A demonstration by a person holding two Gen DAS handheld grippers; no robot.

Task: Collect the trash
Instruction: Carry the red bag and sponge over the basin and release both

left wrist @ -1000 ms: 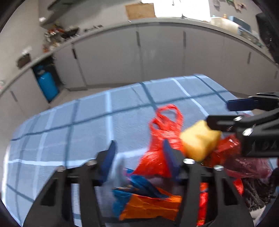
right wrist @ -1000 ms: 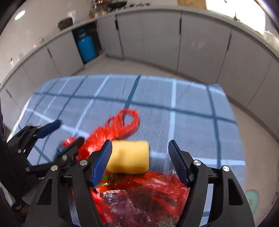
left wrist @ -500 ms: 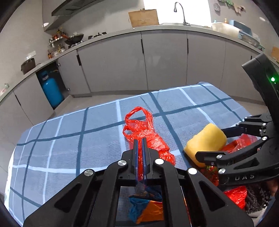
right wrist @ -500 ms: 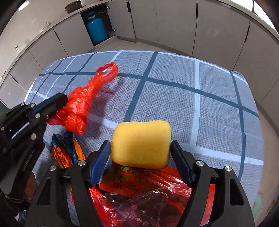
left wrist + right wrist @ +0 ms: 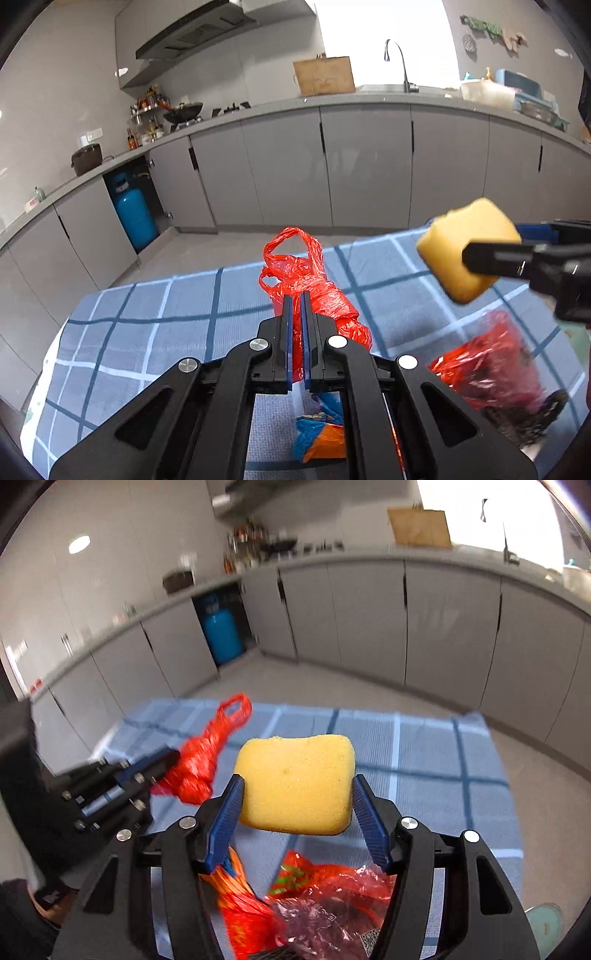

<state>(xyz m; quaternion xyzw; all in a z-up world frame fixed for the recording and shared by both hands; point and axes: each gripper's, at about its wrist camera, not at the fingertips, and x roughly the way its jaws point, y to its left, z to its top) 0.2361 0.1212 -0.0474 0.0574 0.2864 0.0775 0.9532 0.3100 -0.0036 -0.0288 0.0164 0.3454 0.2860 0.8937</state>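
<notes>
The left hand-held gripper (image 5: 296, 325) has its two blue-padded fingers pressed nearly together, pinching a thin fold of a red plastic bag (image 5: 314, 291). The bag is crinkled, glossy film, twisted into a rope-like bundle with its looped handles standing up at the far end. In the right wrist view the same bag (image 5: 207, 757) hangs from the left hand-held gripper (image 5: 162, 762), above a bench (image 5: 424, 753) covered in a ribbed, blue checked cloth.

The right hand-held gripper (image 5: 295, 812) pinches a yellow sponge (image 5: 295, 782) between its ridged blue pads (image 5: 225, 819). The sponge is a soft, rounded block with a finely porous surface, and it bulges slightly past the pads on its far side. It is held in the air, clear of the cloth. In the left wrist view the sponge (image 5: 469, 251) sits at the tip of the right hand-held gripper (image 5: 480, 254), well above the bench (image 5: 147, 325).

Below the right hand-held gripper lies a heap of crumpled wrappers (image 5: 325, 904): clear, wrinkled film over dark red contents, with bright orange-red foil packaging beside it. Just under the left hand-held gripper, a blue and orange wrapper (image 5: 321, 435) lies flat on the cloth.

Beyond the bench stand smooth grey cabinets (image 5: 362, 166) and a blue gas cylinder (image 5: 135, 214) in an open recess.
</notes>
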